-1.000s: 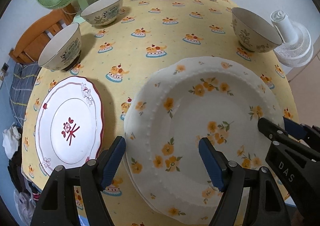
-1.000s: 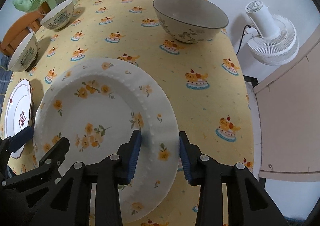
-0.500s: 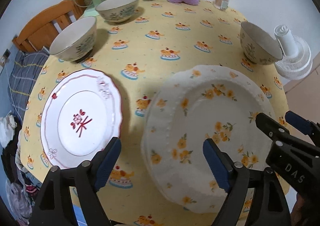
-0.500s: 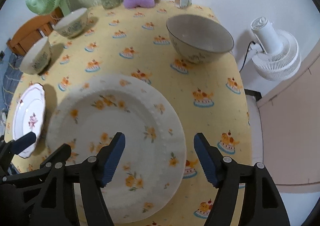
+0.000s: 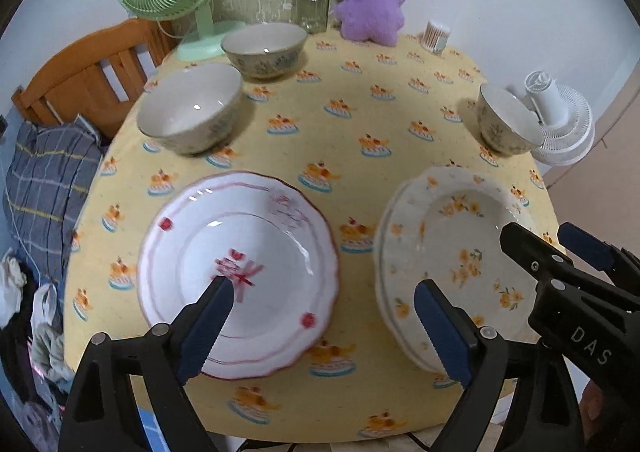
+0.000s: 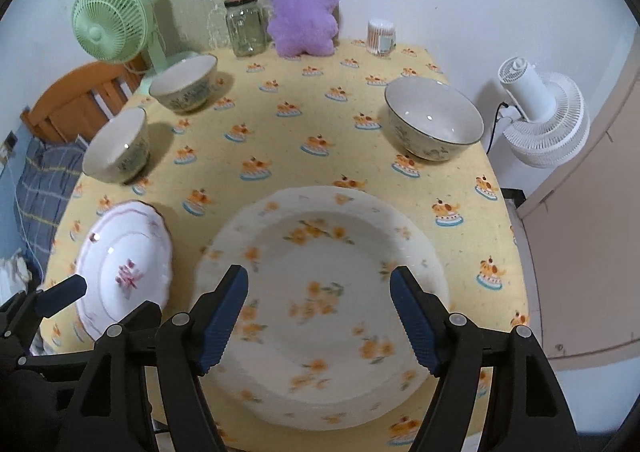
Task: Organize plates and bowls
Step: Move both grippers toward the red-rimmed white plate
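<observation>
A stack of white plates with orange flowers point(image 6: 324, 292) lies on the yellow tablecloth near the front edge. My right gripper point(image 6: 319, 274) hovers above it, open and empty. To its left sits a white plate with red trim point(image 5: 240, 252). My left gripper point(image 5: 322, 288) hangs over the gap between the two plates, its jaws opening with nothing between them. There are three patterned bowls: one at the right point(image 6: 434, 123), one at the left point(image 6: 116, 147) and one at the back left point(image 6: 184, 81).
A green fan point(image 6: 108, 25), a glass jar point(image 6: 245, 27), a purple plush toy point(image 6: 304, 11) and a cotton swab tub point(image 6: 382, 35) line the back edge. A white fan point(image 6: 540, 119) stands off the table's right side. A wooden chair point(image 5: 88, 79) is at the left.
The right jaws opened off the flowered plate's rim. Both grippers rose and drew back from it. The left gripper swung left toward the red-trimmed plate and opened wider.
</observation>
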Demonstrator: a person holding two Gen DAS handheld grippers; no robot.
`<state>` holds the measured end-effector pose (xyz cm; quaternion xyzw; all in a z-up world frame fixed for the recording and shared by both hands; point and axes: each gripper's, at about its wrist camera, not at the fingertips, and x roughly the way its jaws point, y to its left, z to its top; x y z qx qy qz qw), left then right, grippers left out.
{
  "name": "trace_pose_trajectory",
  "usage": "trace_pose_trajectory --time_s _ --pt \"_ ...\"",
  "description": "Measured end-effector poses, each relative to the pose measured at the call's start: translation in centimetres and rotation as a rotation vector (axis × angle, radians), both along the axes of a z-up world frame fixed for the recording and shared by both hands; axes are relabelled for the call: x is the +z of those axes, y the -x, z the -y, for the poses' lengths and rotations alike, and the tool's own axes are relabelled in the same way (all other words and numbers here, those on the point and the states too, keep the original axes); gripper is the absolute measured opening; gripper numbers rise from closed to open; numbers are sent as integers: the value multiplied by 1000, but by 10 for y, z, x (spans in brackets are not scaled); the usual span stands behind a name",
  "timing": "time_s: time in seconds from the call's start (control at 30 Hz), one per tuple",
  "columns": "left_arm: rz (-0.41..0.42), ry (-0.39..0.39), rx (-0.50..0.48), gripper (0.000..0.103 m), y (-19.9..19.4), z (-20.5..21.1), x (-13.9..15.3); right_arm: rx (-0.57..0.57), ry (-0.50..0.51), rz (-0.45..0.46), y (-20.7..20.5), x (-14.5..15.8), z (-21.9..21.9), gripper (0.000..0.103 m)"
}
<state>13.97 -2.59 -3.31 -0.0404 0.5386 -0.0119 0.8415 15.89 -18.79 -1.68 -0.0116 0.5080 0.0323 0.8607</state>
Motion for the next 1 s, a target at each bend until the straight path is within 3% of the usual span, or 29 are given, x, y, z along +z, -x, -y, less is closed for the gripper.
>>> trace_pose_trajectory --time_s 0.27,0.57,0.8,1.0 --pt "33 1 -24 92 3 -54 5 -48 -38 73 16 8 -50 76" --pt "64 -33 -65 87 2 -105 -10 -109 -70 51 22 -11 -105 82" --pt "53 -24 -84 85 -3 -124 -30 -120 -32 31 17 -26 -131 82" --pt "40 -50 -74 77 -9 -126 -51 -104 -24 -27 6 -52 -142 71"
